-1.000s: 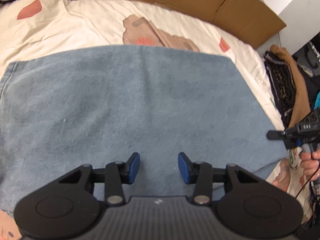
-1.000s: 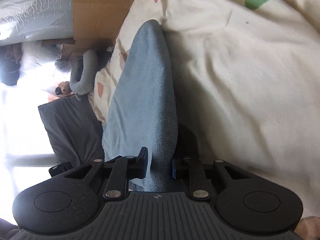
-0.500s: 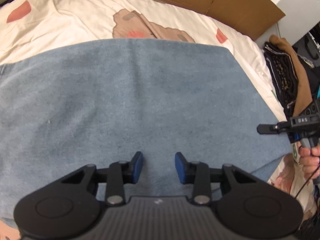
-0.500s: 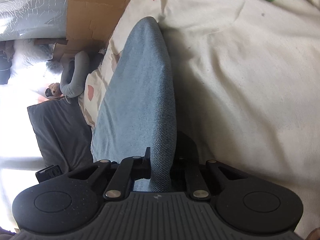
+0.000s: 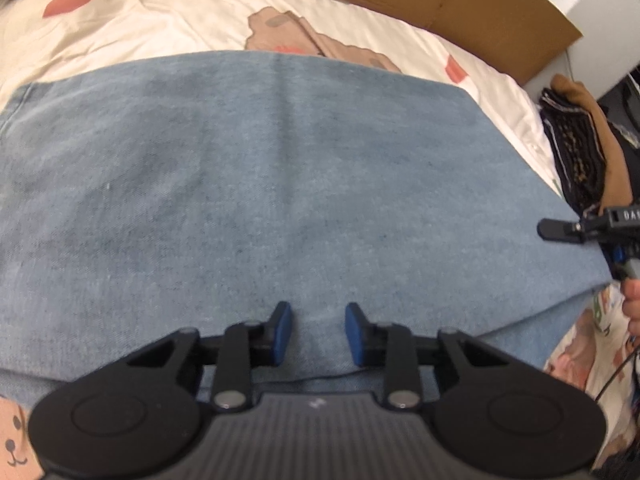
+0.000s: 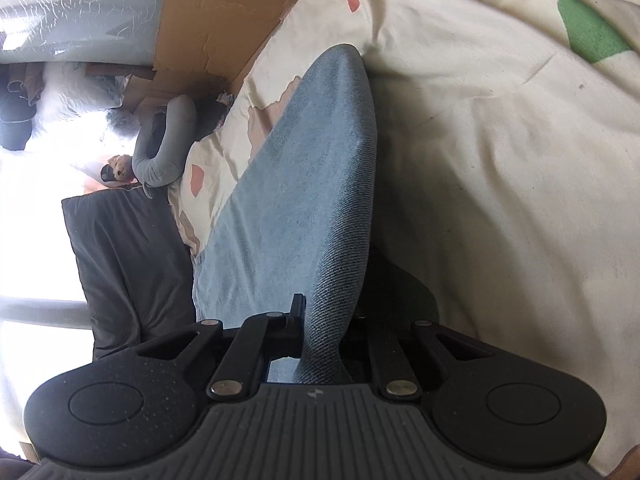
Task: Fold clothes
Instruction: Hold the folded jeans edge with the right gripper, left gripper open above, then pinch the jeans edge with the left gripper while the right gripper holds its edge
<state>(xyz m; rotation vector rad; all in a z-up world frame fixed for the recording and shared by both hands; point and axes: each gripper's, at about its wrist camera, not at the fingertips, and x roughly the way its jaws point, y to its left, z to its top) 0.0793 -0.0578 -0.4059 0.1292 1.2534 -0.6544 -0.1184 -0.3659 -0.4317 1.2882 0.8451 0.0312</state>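
The blue denim garment [image 5: 280, 184] is spread on the patterned sheet [image 5: 168, 28]. Its edge is clamped by the right gripper [image 6: 324, 332]; the left gripper [image 5: 318, 334] is held parted above it.

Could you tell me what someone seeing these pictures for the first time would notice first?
The big pale blue denim garment spread across the cream patterned bedsheet fills the left wrist view, the open left gripper hovering over its near edge. In the right wrist view, the right gripper pinches a fold of that denim.
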